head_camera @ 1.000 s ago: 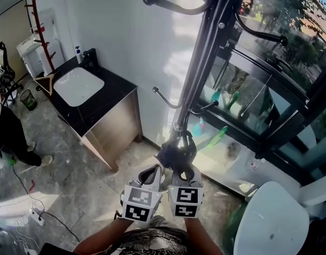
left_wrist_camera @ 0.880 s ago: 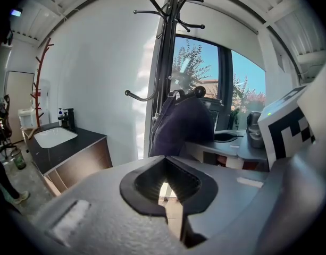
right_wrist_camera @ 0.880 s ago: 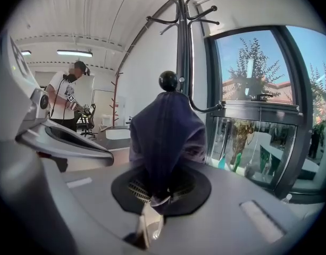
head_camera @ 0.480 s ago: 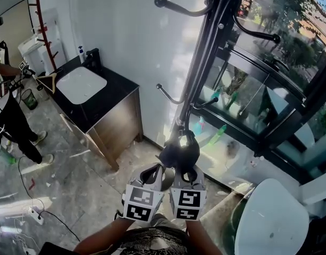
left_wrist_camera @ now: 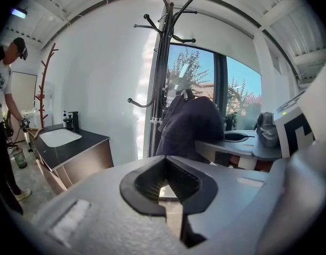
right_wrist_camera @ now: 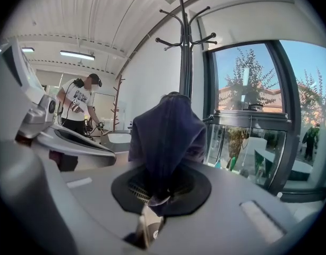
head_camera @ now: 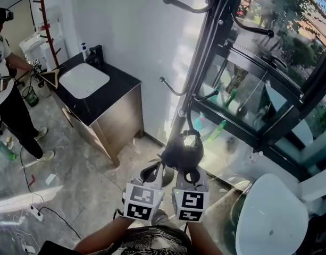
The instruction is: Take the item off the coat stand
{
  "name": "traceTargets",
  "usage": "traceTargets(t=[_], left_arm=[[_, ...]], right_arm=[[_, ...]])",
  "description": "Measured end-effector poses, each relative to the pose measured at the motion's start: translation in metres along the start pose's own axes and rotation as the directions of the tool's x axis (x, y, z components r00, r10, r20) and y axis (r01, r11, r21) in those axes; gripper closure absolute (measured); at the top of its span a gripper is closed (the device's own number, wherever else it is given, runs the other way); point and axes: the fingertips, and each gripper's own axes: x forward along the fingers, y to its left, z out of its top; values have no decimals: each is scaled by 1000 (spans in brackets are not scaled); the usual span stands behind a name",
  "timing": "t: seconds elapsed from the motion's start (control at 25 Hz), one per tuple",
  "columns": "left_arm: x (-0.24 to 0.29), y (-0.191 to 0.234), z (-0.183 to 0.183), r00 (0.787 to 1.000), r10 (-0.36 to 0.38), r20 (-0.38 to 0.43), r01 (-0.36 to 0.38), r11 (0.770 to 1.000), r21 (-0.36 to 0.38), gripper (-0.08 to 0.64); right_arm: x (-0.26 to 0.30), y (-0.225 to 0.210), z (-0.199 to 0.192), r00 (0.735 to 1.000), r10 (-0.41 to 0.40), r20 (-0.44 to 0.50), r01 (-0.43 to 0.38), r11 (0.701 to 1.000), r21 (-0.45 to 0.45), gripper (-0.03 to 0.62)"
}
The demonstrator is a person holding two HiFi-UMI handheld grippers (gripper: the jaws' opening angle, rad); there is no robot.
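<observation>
Garment (head_camera: 181,150) before coat stand (head_camera: 199,57); vanity (head_camera: 112,86) left, window (head_camera: 269,78) right.

You have two grippers, the left gripper (head_camera: 152,170) and the right gripper (head_camera: 185,172), with one dark navy cloth item (head_camera: 180,150) at the right one's jaws. Just beyond them stands one black metal coat stand (head_camera: 204,62). Far off the left gripper's side are one reddish wooden coat stand (head_camera: 45,15), one white rectangular basin (head_camera: 84,80) and one person (head_camera: 6,89).

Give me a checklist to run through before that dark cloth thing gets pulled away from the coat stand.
1. Right gripper clamped on the dark cloth item: ok, the cloth is pinched between its jaws.
2. Left gripper free to help: ok, its jaws are together with nothing between them.
3. Item lifted clear of the hooks of the coat stand: cannot tell.
4. Bystander out of the way: ok, they stand far off by the sink cabinet.
</observation>
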Motion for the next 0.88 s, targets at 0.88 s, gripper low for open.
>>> traceTargets(t=[0.88], left_arm=[[-50,-6,-21,998,46,32,-45,999,-13,558]], right_arm=[[-59,23,-6,999,52,2,-52,998,31,574]])
